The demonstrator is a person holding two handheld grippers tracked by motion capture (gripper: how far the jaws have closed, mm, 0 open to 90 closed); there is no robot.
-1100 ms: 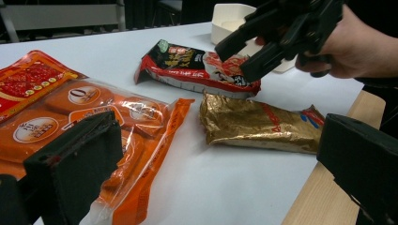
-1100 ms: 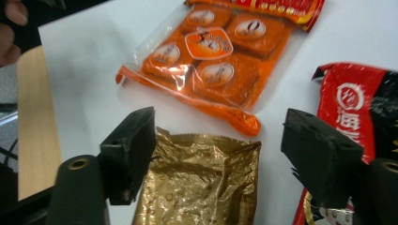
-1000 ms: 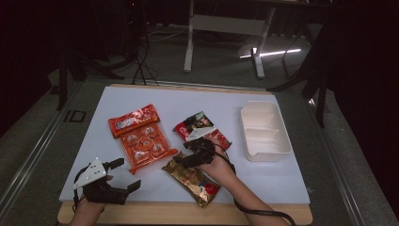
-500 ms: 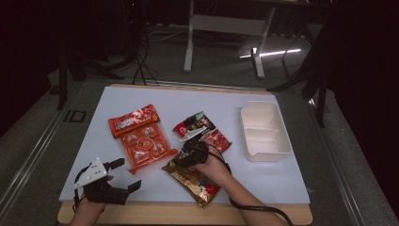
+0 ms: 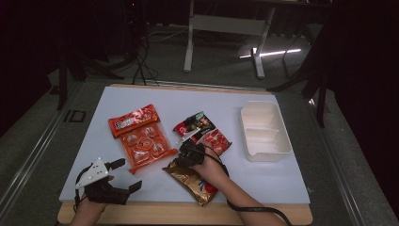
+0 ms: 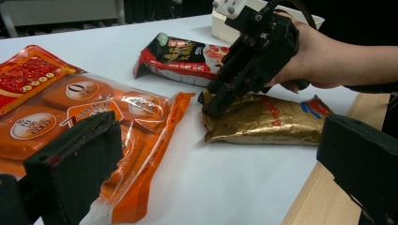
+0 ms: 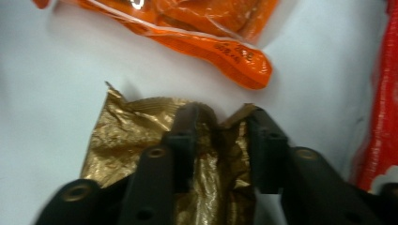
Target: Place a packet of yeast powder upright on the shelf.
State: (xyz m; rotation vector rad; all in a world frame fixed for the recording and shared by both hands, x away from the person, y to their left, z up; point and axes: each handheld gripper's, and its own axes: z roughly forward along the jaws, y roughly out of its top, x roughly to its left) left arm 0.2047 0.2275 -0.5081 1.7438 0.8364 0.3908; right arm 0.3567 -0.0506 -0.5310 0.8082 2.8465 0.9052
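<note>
The right tool [image 7: 218,136], just closing, pinches the gold bag's [image 7: 126,140] crumpled top edge; the left tool [image 5: 124,174] stands spread.

Gold packet [image 5: 195,181], orange packet [image 5: 143,143]

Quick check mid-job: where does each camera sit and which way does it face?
High view: above the table's near edge, looking forward and down; both hands and forearms show.
Left gripper view: on the left gripper, facing the right gripper.
Right gripper view: looks down its jaws pinching the gold bag.
All show the gold bag and orange pack.
</note>
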